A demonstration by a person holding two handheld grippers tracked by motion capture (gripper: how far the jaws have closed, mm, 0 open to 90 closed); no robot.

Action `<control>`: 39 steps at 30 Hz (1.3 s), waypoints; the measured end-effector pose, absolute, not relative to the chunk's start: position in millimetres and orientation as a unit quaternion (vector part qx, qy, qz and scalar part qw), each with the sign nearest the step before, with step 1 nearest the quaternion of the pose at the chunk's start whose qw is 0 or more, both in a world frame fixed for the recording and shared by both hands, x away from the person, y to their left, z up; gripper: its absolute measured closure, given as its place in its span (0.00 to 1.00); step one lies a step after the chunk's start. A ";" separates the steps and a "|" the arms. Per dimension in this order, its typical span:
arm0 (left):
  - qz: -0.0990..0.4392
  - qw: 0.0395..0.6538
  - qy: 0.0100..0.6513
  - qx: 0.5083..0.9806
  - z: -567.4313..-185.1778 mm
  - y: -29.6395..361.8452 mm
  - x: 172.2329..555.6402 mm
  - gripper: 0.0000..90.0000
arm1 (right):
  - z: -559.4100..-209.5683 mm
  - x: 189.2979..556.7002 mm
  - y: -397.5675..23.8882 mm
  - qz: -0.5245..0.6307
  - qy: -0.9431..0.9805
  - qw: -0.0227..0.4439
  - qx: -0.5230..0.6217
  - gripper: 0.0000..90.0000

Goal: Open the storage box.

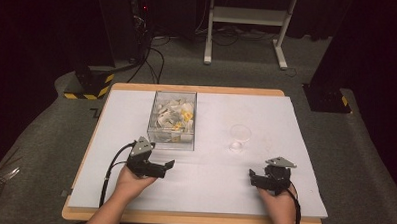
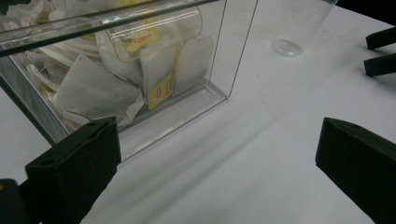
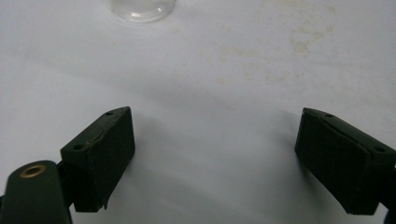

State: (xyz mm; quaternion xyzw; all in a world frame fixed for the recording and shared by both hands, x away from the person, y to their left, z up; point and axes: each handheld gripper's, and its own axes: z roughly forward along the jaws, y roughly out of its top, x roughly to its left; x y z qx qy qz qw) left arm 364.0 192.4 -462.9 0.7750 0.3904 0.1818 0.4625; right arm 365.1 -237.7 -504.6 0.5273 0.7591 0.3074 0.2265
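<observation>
Just ahead of left gripper: teabag box

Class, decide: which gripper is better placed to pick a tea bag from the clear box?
Probably the left gripper: it is open beside the clear box of tea bags. The right gripper, also open, sits nearer the plastic cup.
</observation>
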 end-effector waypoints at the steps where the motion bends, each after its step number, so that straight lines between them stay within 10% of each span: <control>1: 0.181 0.467 0.391 0.772 -463.0 191.8 365.3 0.01 | -504.6 365.1 -237.7 0.307 0.759 0.226 0.528 0.13; 39: 0.218 0.478 0.396 0.753 -466.3 171.1 391.8 0.00 | -504.7 365.2 -237.9 0.307 0.760 0.228 0.525 0.13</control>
